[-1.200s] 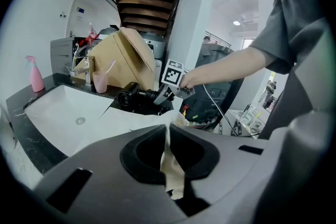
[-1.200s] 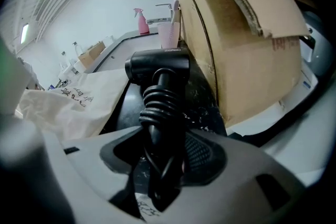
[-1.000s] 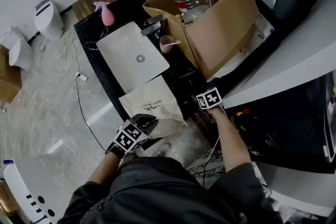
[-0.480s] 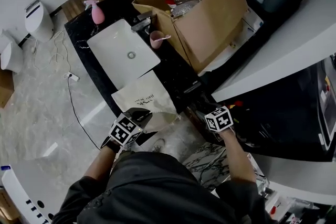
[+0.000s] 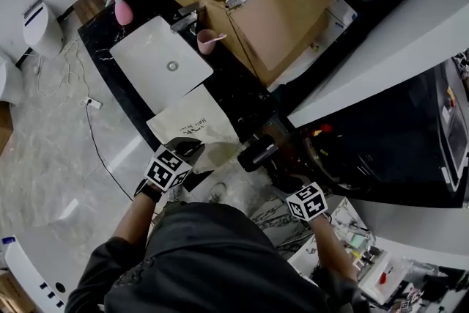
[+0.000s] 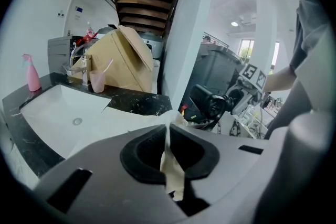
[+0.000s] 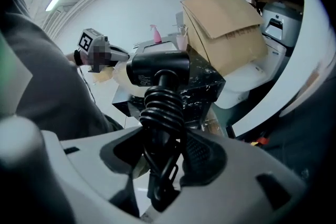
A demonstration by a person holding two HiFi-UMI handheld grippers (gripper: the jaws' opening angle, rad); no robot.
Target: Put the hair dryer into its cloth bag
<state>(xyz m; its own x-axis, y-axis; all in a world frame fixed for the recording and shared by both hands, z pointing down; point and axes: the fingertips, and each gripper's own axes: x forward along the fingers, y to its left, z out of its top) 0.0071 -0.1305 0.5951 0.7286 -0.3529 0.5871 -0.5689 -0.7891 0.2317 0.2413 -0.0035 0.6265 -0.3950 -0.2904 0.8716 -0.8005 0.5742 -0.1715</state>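
Cream cloth bag (image 5: 192, 122) lies flat on the black marbled surface (image 5: 236, 95), its near edge pinched by the closed left tongs (image 6: 168, 136). Just right of it, the right tongs (image 7: 164, 152) clamp the black hair dryer (image 5: 258, 152) by its cord-wrapped handle, seemingly clear of the surface.

Left gripper (image 6: 168, 139) fingers (image 6: 139, 152) pinched on bag (image 6: 131, 121) edge. Bag lies flat on black tabletop (image 6: 136, 105) beside sink (image 6: 58, 113). Cup (image 6: 97, 81), box (image 6: 123, 63) behind. Dryer (image 6: 210, 105) right, past tabletop corner.
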